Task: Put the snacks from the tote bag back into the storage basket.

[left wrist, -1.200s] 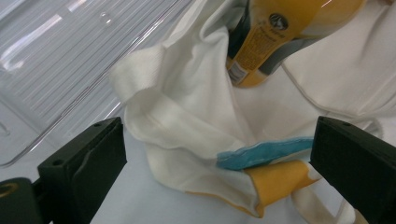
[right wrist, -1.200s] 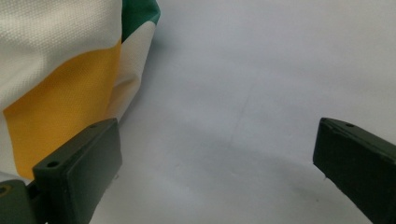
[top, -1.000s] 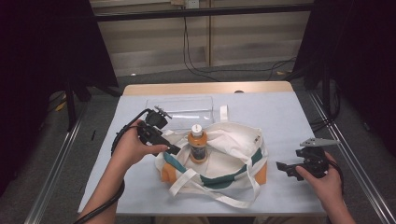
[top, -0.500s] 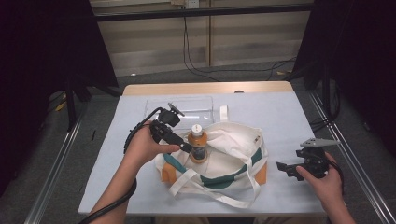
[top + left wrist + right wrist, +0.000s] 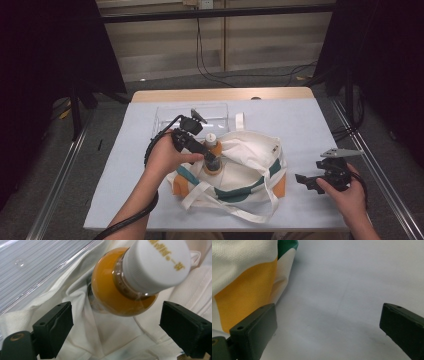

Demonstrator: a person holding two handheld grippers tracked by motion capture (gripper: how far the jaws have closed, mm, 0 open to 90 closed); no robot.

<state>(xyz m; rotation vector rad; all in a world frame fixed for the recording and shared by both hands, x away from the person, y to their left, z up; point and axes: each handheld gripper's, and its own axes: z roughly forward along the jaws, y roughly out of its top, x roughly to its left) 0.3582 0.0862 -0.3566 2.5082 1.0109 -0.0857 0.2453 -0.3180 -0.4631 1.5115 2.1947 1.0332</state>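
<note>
An orange drink bottle (image 5: 212, 145) with a white cap stands upright inside an open white tote bag (image 5: 252, 155) with green and orange trim. My left gripper (image 5: 209, 156) reaches in from the left, one jaw on each side of the bottle. In the left gripper view the bottle (image 5: 117, 292) sits between the jaws of my left gripper (image 5: 116, 315). They have just been closing, but gaps still show on both sides. My right gripper (image 5: 304, 181) rests open to the right of the bag. In its own view the right gripper (image 5: 328, 317) has bare table between its jaws, beside the bag (image 5: 242, 272).
A clear plastic tray (image 5: 190, 112) lies behind the bag, against its back rim (image 5: 37, 267). The bag's white handles (image 5: 220, 207) trail toward the front table edge. A pale blue cloth (image 5: 300, 125) covers the table, with a wooden strip at the far edge.
My left hand has moved right toward the bottle, and its jaws now flank it. My right hand and gripper have stayed still.
</note>
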